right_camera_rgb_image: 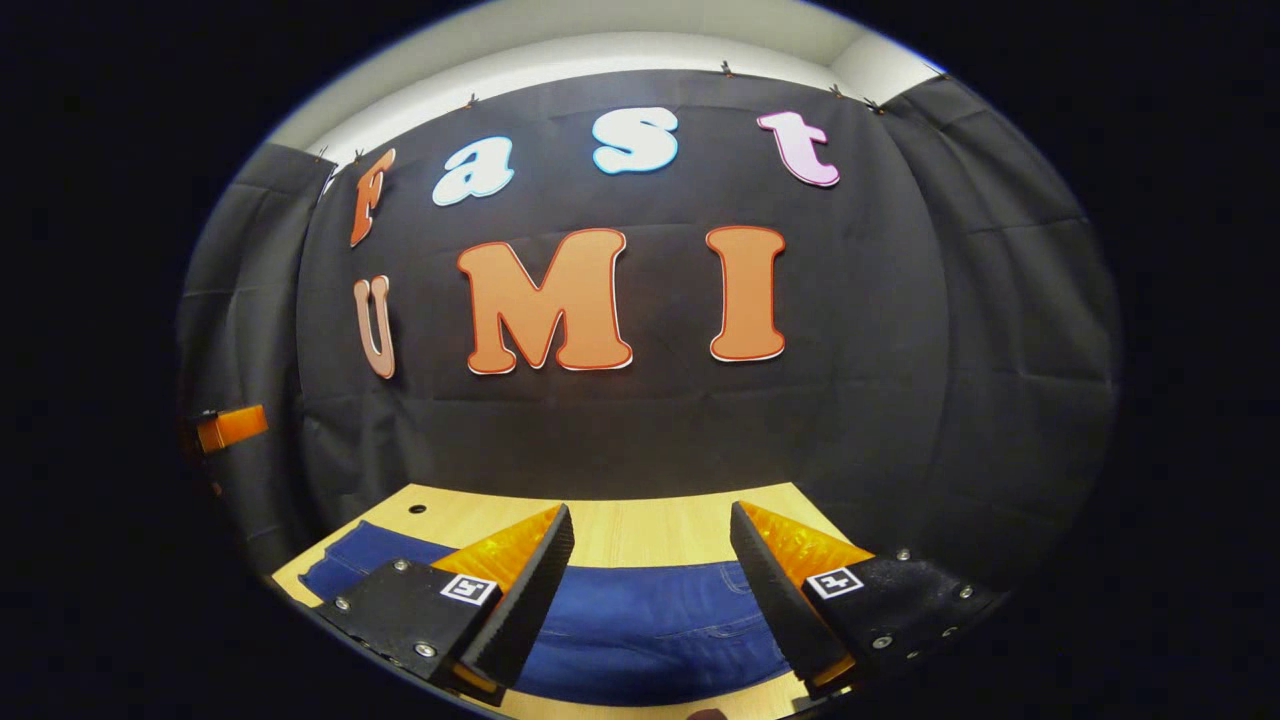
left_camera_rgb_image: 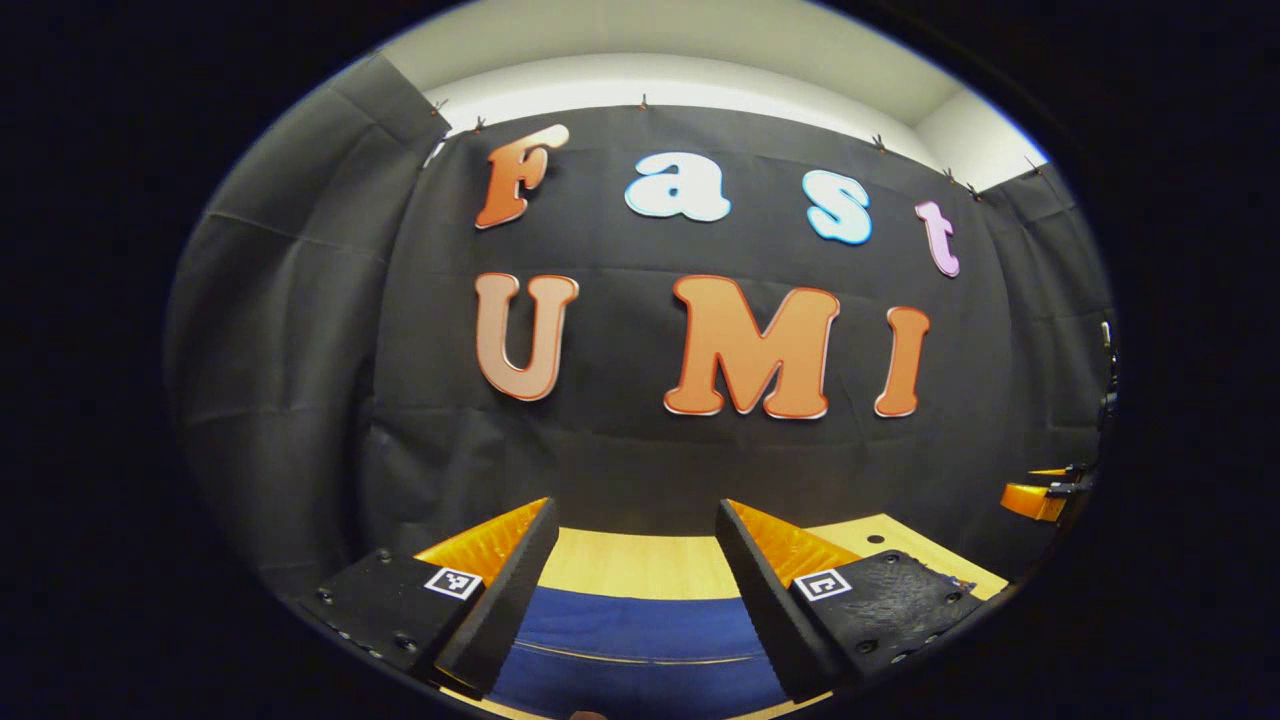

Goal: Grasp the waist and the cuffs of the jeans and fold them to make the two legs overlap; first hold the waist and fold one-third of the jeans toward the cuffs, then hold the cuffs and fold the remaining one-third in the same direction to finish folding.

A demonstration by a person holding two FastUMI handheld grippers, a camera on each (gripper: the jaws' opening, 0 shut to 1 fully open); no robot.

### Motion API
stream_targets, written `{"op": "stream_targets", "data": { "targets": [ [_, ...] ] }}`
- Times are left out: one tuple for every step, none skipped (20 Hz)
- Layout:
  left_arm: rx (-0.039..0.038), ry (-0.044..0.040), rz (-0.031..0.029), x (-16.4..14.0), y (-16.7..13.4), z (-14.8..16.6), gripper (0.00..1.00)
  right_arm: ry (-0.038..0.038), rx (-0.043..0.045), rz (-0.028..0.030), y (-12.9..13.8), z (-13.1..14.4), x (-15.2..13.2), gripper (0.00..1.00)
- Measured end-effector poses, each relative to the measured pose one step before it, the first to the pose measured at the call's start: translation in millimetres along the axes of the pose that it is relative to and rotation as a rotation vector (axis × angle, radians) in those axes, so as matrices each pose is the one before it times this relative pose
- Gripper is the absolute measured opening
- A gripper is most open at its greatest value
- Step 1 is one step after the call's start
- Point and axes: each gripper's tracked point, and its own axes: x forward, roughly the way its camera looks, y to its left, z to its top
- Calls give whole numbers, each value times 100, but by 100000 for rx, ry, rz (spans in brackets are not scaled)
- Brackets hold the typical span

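Blue jeans lie flat on a light wooden table, with stitching and a pocket seam visible in the right gripper view. My right gripper hovers above them, open, with nothing between its fingers. In the left gripper view another stretch of the jeans lies below my left gripper, which is also open and holds nothing. The right gripper shows small at the far right of the left gripper view, and the left gripper shows at the left edge of the right gripper view.
The table's far edge runs close to the black cloth wall. A small dark hole marks the tabletop near its back left corner in the right gripper view, and a similar hole shows in the left gripper view.
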Motion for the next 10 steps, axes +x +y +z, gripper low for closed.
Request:
{"op": "stream_targets", "data": {
  "targets": [
    [-1791,343,3304,-204,1266,-302,98,950,-2077,-1373,-497,-313,-97,97],
    [-1280,1029,3861,-152,1201,-515,95,2413,-1232,-261,-206,-711,-104,96],
    [-190,-294,3474,-150,1039,-322,97,1730,-849,1463,146,-424,-156,97],
    [382,-1942,3801,-78,1105,48,98,-49,-1130,631,-85,-81,-179,97],
    [-66,-1170,2727,-104,800,291,98,-209,-1432,-728,-528,-43,28,97],
    [-48,62,401,-219,-77,-258,98,464,-1134,-997,-558,-386,126,97],
    [356,-362,543,-362,118,104,98,1040,-226,-475,-345,-324,-52,100],
    [1213,-472,617,-93,61,-80,96,449,710,649,-166,-286,-127,97],
    [1810,-337,56,-170,-186,125,98,-366,1174,852,70,48,-143,97],
    [2074,-583,-549,-191,-234,-88,98,-37,740,333,-76,-98,43,97]
  ]
}}
